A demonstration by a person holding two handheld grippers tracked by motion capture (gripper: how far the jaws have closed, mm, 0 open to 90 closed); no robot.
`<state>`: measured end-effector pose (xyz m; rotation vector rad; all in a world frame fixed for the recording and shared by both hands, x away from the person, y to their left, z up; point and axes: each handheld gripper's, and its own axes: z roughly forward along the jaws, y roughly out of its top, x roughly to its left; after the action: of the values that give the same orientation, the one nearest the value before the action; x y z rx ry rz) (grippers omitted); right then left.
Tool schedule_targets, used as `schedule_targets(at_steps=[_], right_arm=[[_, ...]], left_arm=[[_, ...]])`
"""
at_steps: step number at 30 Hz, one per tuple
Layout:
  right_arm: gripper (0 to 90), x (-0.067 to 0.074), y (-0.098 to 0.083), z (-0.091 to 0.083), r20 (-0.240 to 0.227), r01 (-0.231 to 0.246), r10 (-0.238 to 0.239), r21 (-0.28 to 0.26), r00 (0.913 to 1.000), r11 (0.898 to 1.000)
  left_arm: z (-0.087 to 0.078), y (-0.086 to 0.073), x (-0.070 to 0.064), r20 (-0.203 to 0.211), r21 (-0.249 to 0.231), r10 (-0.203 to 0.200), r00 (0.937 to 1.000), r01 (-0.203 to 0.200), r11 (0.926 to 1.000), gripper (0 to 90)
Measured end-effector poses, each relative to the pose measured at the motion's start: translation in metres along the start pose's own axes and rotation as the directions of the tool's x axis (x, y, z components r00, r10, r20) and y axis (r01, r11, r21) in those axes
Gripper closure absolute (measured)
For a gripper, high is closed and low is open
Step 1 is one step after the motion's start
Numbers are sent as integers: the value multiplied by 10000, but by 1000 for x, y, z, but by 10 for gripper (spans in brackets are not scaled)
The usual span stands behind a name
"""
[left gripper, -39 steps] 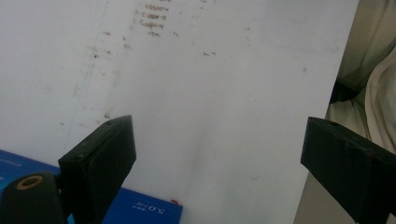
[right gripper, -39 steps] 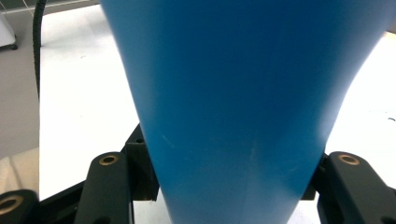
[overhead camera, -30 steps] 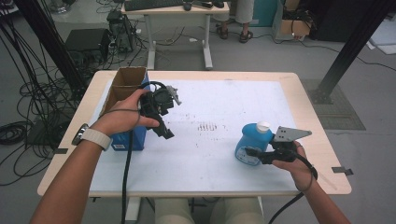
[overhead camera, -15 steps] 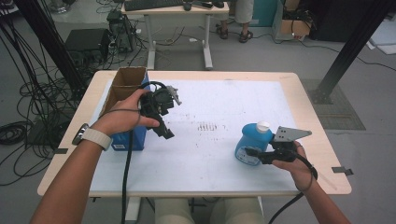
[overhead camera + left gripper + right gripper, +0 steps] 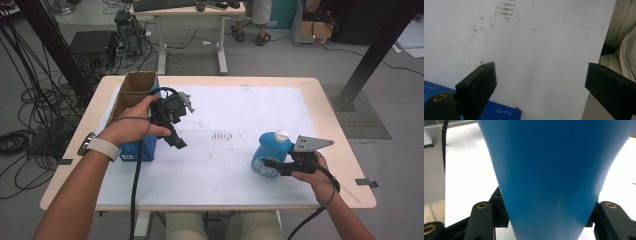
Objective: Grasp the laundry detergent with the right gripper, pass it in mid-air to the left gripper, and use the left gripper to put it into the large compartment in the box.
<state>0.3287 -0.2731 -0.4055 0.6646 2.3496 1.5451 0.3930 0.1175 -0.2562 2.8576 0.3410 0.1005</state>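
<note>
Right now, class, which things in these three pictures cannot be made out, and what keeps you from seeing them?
- Blue bottle: in the right gripper view, top and base cut off by the picture edges.
- Its label: high view, too small to read.
- Cardboard box: high view, inside hidden by its walls.
- Blue box: left gripper view, mostly cut off and behind a finger.

bottle (image 5: 270,155): glossy blue plastic | box (image 5: 136,89): matt brown cardboard | table (image 5: 325,95): pale wood edge

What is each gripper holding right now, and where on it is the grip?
The right gripper is clamped on the blue bottle, across its lower body. The left gripper holds nothing; its jaws stand open above the table.
</note>
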Motion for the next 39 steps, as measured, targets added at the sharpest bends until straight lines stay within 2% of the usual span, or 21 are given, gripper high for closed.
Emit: schedule_targets(at_steps=[39], right_arm=[[423, 0, 0, 0, -7, -83, 83, -10, 10000, 10000]], left_arm=[[1, 1, 0, 16, 7, -21, 10000, 21, 10000, 105]])
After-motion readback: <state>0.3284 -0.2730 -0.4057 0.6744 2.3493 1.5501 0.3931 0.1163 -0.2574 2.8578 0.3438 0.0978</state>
